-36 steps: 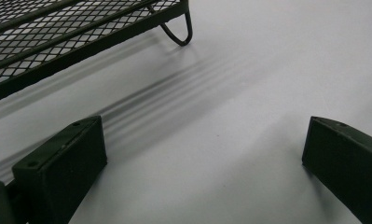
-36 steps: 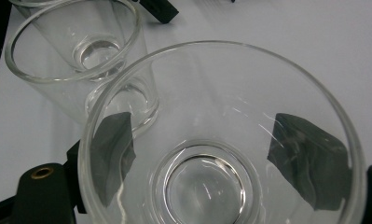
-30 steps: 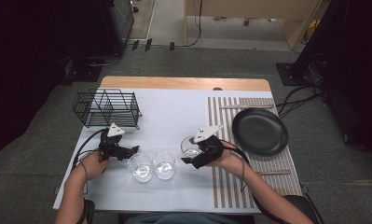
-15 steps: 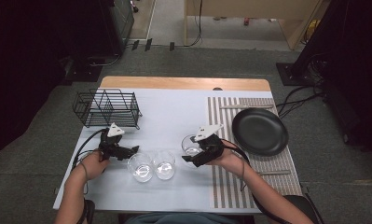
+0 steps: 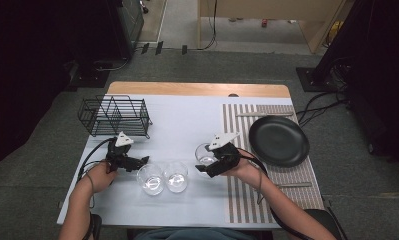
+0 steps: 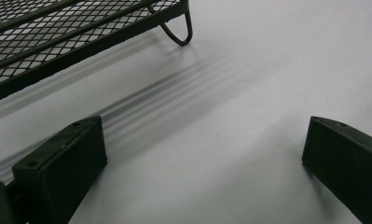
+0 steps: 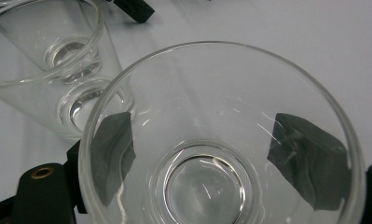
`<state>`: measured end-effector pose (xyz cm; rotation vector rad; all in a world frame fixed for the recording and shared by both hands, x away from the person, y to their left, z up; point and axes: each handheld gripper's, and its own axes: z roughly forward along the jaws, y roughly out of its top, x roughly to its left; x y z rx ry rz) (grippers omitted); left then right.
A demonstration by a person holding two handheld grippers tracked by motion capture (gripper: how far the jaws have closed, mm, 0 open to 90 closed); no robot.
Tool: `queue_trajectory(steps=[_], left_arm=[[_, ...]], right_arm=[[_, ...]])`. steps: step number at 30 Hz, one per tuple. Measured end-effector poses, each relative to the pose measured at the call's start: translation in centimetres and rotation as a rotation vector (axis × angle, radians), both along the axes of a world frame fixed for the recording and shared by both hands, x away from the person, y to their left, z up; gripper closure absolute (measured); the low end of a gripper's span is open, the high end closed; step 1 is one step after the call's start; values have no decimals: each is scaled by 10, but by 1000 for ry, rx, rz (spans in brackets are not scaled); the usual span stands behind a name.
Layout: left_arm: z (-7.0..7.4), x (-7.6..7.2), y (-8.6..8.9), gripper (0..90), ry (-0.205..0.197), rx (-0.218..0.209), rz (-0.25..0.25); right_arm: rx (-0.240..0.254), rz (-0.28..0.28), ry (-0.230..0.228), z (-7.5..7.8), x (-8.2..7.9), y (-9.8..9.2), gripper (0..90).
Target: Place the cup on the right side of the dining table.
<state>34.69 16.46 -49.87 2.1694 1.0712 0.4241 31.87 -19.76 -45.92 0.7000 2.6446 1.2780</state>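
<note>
Three clear glasses stand on the white table. My right gripper (image 5: 205,163) is shut on the rightmost glass (image 5: 203,151), which rests upright on the table. In the right gripper view its black pads (image 7: 111,149) press the glass (image 7: 207,186) from both sides. The other two glasses (image 5: 150,178) (image 5: 175,176) stand side by side just left of it, also seen as glasses (image 7: 58,56) in the right gripper view. My left gripper (image 5: 139,161) lies low on the table left of them, open, with bare table between its jaws (image 6: 202,140).
A black wire rack (image 5: 114,116) (image 6: 58,37) stands at the back left, close behind my left gripper. A black plate (image 5: 278,141) sits on a striped placemat (image 5: 247,200) to the right. Cables trail from both grippers.
</note>
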Motion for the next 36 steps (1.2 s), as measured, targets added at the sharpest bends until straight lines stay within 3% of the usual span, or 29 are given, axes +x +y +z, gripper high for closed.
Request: queue_trajectory(steps=[36], left_arm=[[0,0,0,0,0,0,0]], right_arm=[[-3,-47,-12,-1,9,-3,196]])
